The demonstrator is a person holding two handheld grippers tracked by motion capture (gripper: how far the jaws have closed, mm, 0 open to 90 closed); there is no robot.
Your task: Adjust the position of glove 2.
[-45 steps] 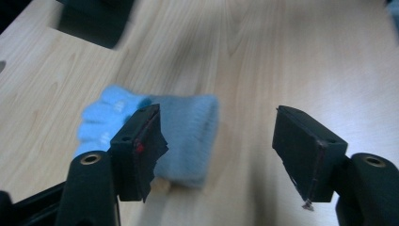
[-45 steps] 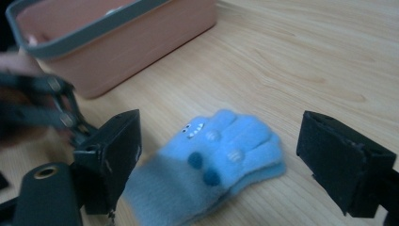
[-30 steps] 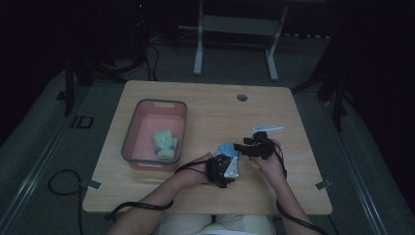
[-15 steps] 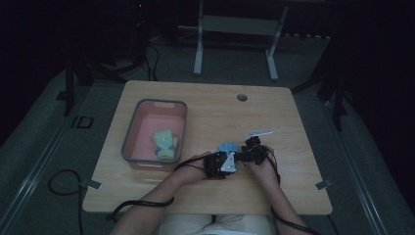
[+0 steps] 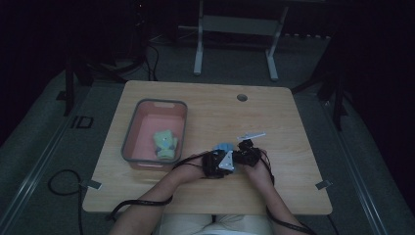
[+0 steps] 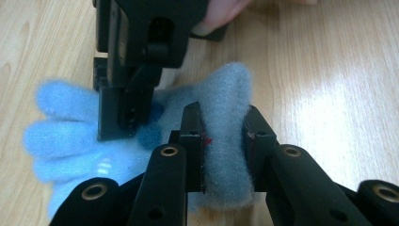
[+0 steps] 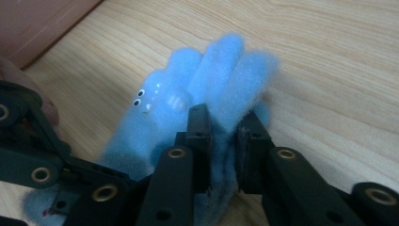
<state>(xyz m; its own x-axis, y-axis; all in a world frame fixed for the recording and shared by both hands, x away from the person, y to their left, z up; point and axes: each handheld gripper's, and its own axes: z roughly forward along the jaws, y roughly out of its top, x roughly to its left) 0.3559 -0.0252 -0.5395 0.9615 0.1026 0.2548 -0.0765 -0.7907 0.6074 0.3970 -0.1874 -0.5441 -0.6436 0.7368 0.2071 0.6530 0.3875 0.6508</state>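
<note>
A fluffy light-blue glove point(image 6: 221, 94) with small googly eyes point(image 7: 137, 97) lies on the wooden table point(image 5: 274, 117), near its front middle. My left gripper point(image 6: 222, 127) is shut on a bunched fold of the glove's cuff end. My right gripper point(image 7: 225, 125) pinches the glove near its finger end; its jaws have just been closing with the fabric between them. In the high view the left gripper point(image 5: 219, 164) and right gripper point(image 5: 246, 155) meet over the glove point(image 5: 224, 147). Each gripper view also shows the other gripper close by.
A pink bin with a grey rim point(image 5: 147, 105) stands on the left half of the table and holds a green plush item point(image 5: 165, 143). A round cable hole point(image 5: 242, 97) lies near the far edge. A metal stand point(image 5: 235, 29) is behind the table.
My right gripper has come down and left to the glove beside the left gripper. Both hands now sit closer together over the glove.
</note>
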